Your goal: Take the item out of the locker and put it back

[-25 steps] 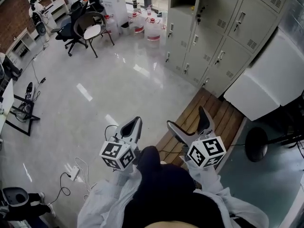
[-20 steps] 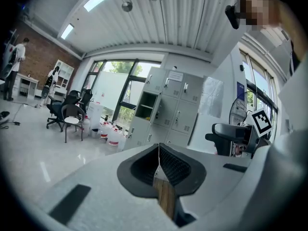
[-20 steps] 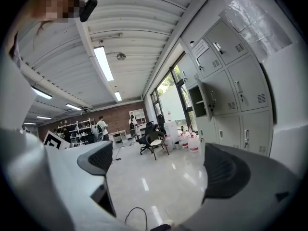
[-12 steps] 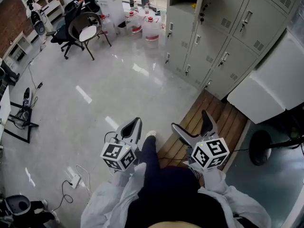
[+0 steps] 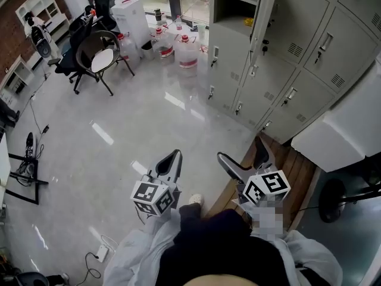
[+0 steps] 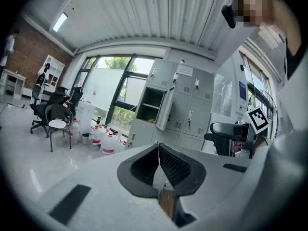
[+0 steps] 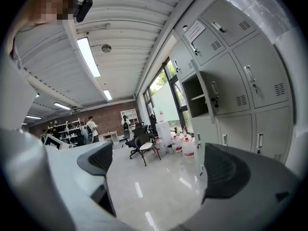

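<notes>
Grey steel lockers ahead, and both grippers are empty and well apart from the open compartment.

Your left gripper (image 5: pixel 169 162) has its pads pressed together on nothing; your right gripper (image 5: pixel 243 154) is spread wide with nothing between. The small yellow item (image 5: pixel 249 22), too small to identify, sits on the shelf inside the open locker (image 5: pixel 232 5) at the upper right of the head view. Its door (image 5: pixel 264 14) hangs out toward you, so a reach from the right could clip the door edge. Underfoot, the glossy pale floor (image 5: pixel 149 118) meets a wooden platform (image 5: pixel 297 165) at lower right, and a misstep at that edge looks the likeliest stumble. Water jugs (image 5: pixel 186 49) and a chair (image 5: pixel 101 55) stand at upper left, well clear of you.
</notes>
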A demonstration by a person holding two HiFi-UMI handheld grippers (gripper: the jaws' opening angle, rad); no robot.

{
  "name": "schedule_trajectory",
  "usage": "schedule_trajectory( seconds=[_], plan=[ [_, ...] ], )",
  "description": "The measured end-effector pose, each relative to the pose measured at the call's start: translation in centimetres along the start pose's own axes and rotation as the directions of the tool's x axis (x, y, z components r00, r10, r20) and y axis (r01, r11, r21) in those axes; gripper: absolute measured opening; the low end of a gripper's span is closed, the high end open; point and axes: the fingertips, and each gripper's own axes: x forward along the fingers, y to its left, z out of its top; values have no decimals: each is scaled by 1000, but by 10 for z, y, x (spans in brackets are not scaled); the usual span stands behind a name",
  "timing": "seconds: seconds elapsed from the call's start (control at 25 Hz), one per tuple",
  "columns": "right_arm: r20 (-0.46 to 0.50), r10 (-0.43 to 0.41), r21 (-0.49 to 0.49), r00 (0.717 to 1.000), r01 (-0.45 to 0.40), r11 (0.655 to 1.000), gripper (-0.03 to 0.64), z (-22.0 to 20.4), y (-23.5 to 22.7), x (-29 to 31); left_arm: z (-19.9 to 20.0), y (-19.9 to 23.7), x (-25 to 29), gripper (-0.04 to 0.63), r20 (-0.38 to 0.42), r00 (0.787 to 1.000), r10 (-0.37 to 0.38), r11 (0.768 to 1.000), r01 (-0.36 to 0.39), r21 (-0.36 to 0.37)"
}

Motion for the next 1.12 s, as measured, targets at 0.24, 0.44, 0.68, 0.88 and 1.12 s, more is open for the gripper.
schedule_trajectory(
  seconds=[0.24,0.44,0.68,0.88,1.12],
  plan=[
    [40,-19,-4,999,19,1000,577,26,-20,76,26,47,60,11,-1,999,-53,999,53,7],
    [33,-25,-2,999,25,1000,577,24,-38,113,32,64,93,11,-14,995,-94,995,94,13],
    [38,-2,1,999,2,1000,577,25,-61,145,37,75,133,11,-15,994,-108,993,109,36],
    [36,30,15,999,-30,999,577,33,-83,176,40,88,175,11,-9,997,-72,997,72,24],
    [25,72,6,997,-72,997,577,44,-115,213,43,101,236,11,6,999,-49,999,49,4]
  ],
)
